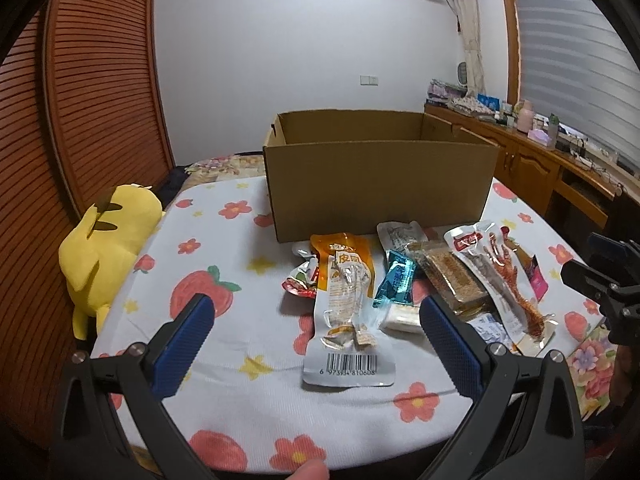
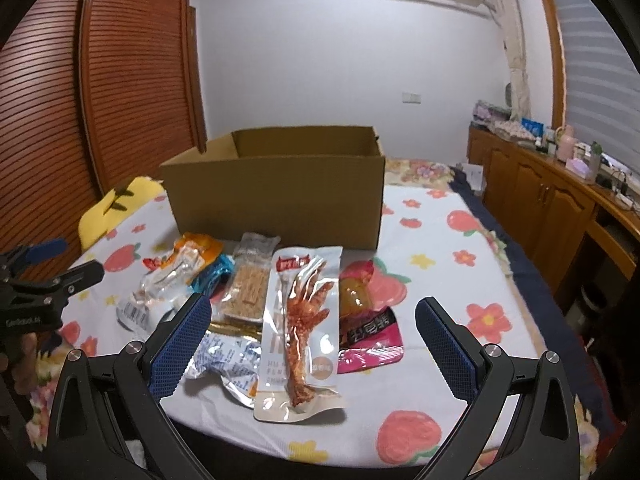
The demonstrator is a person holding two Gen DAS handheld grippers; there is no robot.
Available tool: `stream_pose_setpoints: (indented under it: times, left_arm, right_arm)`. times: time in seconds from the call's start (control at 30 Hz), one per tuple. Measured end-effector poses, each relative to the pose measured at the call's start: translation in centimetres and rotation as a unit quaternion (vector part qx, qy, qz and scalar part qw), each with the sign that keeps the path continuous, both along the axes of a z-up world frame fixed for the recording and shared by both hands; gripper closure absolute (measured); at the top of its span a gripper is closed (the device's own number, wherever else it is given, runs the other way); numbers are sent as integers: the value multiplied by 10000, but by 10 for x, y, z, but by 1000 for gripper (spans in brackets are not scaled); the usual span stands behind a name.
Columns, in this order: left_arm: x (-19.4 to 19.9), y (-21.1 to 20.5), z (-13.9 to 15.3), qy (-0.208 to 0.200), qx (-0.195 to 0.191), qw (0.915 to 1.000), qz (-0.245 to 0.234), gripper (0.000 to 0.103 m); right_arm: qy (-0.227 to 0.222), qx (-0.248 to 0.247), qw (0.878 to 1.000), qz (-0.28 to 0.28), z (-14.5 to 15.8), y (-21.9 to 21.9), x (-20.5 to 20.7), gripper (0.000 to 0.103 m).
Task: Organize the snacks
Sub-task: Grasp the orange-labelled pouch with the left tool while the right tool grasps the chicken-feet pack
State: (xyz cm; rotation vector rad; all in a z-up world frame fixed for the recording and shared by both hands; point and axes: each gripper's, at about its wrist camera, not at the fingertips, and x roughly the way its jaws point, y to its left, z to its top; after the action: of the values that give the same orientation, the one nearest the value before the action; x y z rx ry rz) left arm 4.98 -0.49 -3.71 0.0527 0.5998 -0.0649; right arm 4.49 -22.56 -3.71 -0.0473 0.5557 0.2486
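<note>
Both wrist cameras look forward and slightly down from close above the near table edge. The left view has the box (image 1: 380, 176) at 12 o'clock; the right view sees it (image 2: 276, 200) at 11. Both share the snacks (image 1: 400, 280) (image 2: 296, 320).

One cardboard box (image 2: 276, 196). In front of box: snack packets, about eight visible, overlapping, exact count unclear. One is a chicken-foot pack (image 2: 300, 328), one a barcode pouch (image 1: 346, 312). One yellow plush toy (image 1: 108, 240) left of box.
</note>
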Motion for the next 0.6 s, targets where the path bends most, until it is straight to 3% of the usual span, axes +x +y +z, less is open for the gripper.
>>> stream_pose_setpoints:
  times: [0.2,0.6]
  left_arm:
    - [20,4,-9,258,-148,9992,-255,0]
    - [55,5,-29,847,-457,9932,-661,2]
  right_arm:
    - [262,-70,9989,370,-14,6,16,1]
    - [1116,138,9897,883,-39,5,57,24]
